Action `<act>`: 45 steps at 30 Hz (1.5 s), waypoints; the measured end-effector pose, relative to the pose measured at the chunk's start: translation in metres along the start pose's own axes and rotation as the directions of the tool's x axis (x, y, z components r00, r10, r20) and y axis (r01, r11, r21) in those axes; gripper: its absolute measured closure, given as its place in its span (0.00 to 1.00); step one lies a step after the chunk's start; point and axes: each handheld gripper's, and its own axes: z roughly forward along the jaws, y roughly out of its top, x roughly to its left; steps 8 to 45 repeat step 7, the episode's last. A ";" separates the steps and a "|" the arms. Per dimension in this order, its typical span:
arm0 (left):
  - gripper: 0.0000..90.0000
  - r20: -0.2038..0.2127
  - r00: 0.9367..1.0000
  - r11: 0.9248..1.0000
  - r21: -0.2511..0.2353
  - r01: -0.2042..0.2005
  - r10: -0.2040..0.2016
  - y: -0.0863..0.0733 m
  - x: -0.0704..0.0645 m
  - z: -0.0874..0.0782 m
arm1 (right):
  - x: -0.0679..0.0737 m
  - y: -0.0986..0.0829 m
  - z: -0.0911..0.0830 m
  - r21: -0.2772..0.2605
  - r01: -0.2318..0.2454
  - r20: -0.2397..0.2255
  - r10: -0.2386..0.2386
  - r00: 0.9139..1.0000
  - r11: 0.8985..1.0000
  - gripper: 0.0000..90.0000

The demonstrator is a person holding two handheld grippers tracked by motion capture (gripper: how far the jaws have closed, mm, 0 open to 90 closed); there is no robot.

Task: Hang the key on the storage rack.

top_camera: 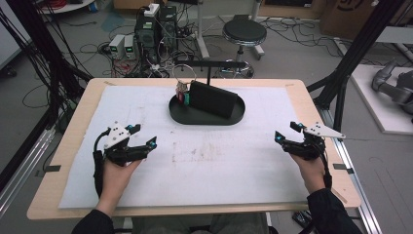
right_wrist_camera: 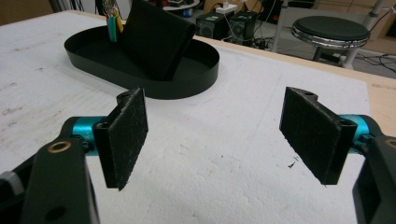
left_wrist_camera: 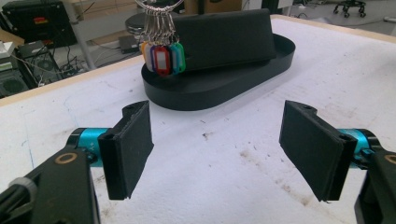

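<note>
Both held wide apart and empty — left gripper [top_camera: 144, 136] and right gripper [top_camera: 285, 131] — flanking, well short of, the oval black tray [top_camera: 180, 115] where the tagged key bunch [top_camera: 183, 92] hangs beside a propped black pouch [top_camera: 213, 99], probably poised to reach in.

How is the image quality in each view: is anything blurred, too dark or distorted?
High view: soft, even light, slightly blurred; the black tray loses detail. Left gripper view: the key tags are fairly sharp, the left gripper jaws softer. Right gripper view: pale mat bright, the stool behind soft.
</note>
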 end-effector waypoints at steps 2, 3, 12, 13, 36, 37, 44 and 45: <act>0.28 -0.003 1.000 1.000 0.000 0.005 -0.005 -0.001 0.001 0.000 | -0.001 -0.001 0.000 0.005 0.000 0.002 0.000 1.000 1.000 0.26; 0.28 -0.006 1.000 1.000 -0.001 0.009 -0.009 -0.001 0.002 0.000 | -0.001 -0.001 0.000 0.008 -0.001 0.003 0.001 1.000 1.000 0.25; 0.28 -0.012 1.000 1.000 0.007 0.014 -0.014 -0.003 0.005 0.001 | -0.005 -0.002 0.000 0.014 -0.009 0.009 0.009 1.000 1.000 0.24; 0.28 -0.012 1.000 1.000 0.007 0.014 -0.014 -0.003 0.005 0.001 | -0.005 -0.002 0.000 0.014 -0.009 0.009 0.009 1.000 1.000 0.24; 0.28 -0.012 1.000 1.000 0.007 0.014 -0.014 -0.003 0.005 0.001 | -0.005 -0.002 0.000 0.014 -0.009 0.009 0.009 1.000 1.000 0.24; 0.28 -0.012 1.000 1.000 0.007 0.014 -0.014 -0.003 0.005 0.001 | -0.005 -0.002 0.000 0.014 -0.009 0.009 0.009 1.000 1.000 0.24; 0.28 -0.012 1.000 1.000 0.007 0.014 -0.014 -0.003 0.005 0.001 | -0.005 -0.002 0.000 0.014 -0.009 0.009 0.009 1.000 1.000 0.24; 0.28 -0.012 1.000 1.000 0.007 0.014 -0.014 -0.003 0.005 0.001 | -0.005 -0.002 0.000 0.014 -0.009 0.009 0.009 1.000 1.000 0.24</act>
